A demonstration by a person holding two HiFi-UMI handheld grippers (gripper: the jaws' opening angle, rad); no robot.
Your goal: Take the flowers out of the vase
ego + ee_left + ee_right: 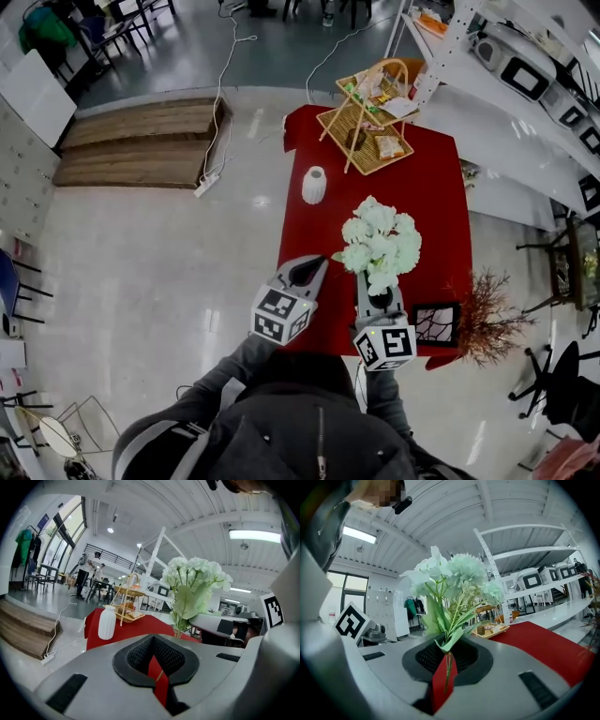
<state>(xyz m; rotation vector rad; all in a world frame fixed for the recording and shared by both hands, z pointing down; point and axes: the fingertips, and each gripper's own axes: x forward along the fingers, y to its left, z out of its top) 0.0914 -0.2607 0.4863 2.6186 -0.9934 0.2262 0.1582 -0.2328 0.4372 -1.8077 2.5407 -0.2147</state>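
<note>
Frilly pale flowers (454,581) w/ thin stem (447,671)

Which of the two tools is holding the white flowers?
The right tool: the stems of the white flowers are clamped between its jaws, while the left tool beside it holds nothing.

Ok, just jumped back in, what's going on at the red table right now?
A person is working with two claws. The right claw is shut on the stems of the flowers, holding the bunch over the red table. The white vase stands further back, apart from the bunch, so the flowers are already out. The left claw is beside the bunch, holding nothing.
</note>
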